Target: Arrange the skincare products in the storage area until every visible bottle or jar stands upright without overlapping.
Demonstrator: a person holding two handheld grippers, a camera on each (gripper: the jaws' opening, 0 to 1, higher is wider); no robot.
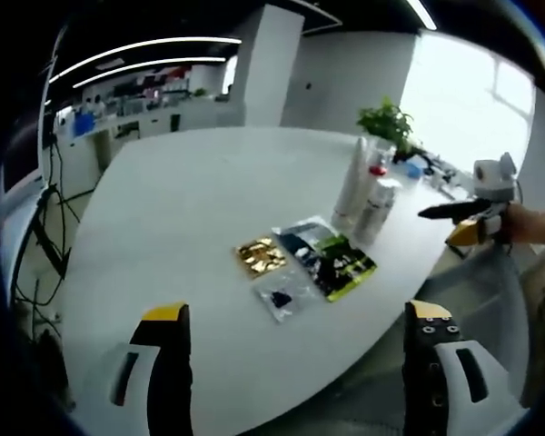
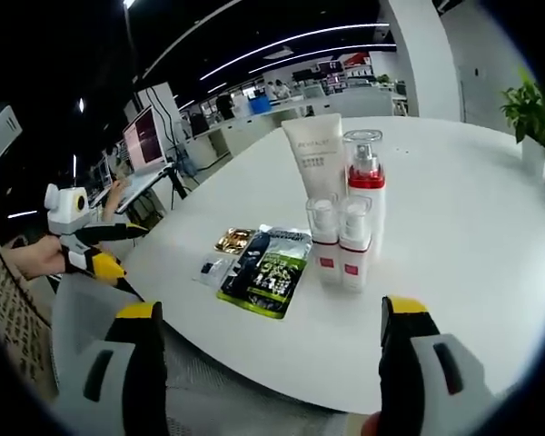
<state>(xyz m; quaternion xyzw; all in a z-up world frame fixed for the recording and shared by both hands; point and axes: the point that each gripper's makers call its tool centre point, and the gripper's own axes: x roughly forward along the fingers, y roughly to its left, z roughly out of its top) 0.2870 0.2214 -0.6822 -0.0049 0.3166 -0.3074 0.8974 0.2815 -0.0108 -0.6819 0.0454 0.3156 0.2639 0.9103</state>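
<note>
On the white table (image 1: 182, 209) several skincare bottles stand upright in a tight group: a tall white tube (image 2: 314, 154), a red-collared pump bottle (image 2: 364, 182) and two small clear-capped bottles (image 2: 339, 238). That group (image 1: 368, 195) stands at the table's right part in the left gripper view. Flat sachets lie beside them: a gold one (image 1: 261, 256), a dark-and-green pack (image 2: 271, 270) and a small clear one (image 1: 281, 297). My left gripper (image 1: 300, 363) is open at the near table edge. My right gripper (image 2: 268, 363) is open before the bottles, holding nothing. The right gripper (image 1: 468, 222) also enters the left gripper view.
A potted plant (image 1: 388, 123) stands behind the bottles, with small items near it. A person's hand holds the left gripper (image 2: 95, 245) at the left of the right gripper view. Desks and monitors (image 2: 145, 136) fill the room behind.
</note>
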